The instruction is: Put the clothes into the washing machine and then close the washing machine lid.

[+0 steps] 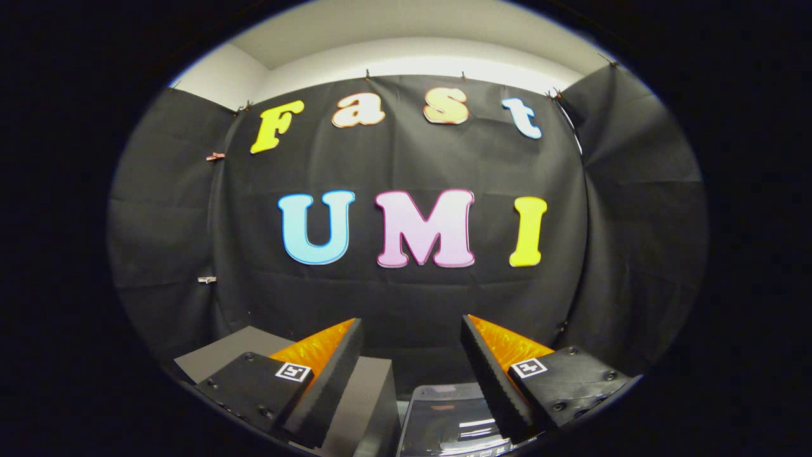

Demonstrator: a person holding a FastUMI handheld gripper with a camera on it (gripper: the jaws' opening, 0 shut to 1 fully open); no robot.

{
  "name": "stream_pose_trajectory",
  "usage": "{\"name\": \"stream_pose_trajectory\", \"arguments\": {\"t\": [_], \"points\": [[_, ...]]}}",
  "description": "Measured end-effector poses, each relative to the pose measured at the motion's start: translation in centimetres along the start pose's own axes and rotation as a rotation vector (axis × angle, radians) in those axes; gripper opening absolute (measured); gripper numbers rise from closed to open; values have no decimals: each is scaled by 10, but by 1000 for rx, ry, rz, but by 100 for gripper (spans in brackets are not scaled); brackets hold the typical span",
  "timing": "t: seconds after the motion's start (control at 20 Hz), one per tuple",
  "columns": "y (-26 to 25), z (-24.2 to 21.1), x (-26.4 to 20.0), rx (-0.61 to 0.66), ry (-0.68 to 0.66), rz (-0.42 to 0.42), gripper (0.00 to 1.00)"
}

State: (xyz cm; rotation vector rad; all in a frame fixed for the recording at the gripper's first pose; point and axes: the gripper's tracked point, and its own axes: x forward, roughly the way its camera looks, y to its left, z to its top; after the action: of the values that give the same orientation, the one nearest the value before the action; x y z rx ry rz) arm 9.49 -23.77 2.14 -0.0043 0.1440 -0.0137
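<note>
1. Two fingers of the gripper [412,330] stand wide apart with nothing between them; it is raised and looks level at the booth's cloth wall, not down at the work.
2. Just below and between the fingers lies a glossy, clear-looking panel [451,422], which I judge to be the washing machine lid; whether it is open or closed I cannot tell from this angle.
3. Beside it, under the left finger, sits a grey box-like block [368,393], its top corner reaching a little beyond the fingertip.
4. Clothes: I cannot say where they are, nor whether any are already in the drum.
5. By my judgement the task is at its start or between steps: nothing is held, loading cannot be confirmed, and closing the lid looks left to do.
6. Beyond the fingers hangs the black cloth wall [406,298]; nothing stands in the way at this height, though the grey block crowds the lid's left edge.
</note>
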Motion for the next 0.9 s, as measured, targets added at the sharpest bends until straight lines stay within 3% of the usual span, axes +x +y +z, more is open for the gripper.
{"name": "stream_pose_trajectory", "arguments": {"t": [0.4,0.9], "points": [[32,-13,-22,-29,17,29,96],[39,-4,-16,-22,0,35,96]]}}
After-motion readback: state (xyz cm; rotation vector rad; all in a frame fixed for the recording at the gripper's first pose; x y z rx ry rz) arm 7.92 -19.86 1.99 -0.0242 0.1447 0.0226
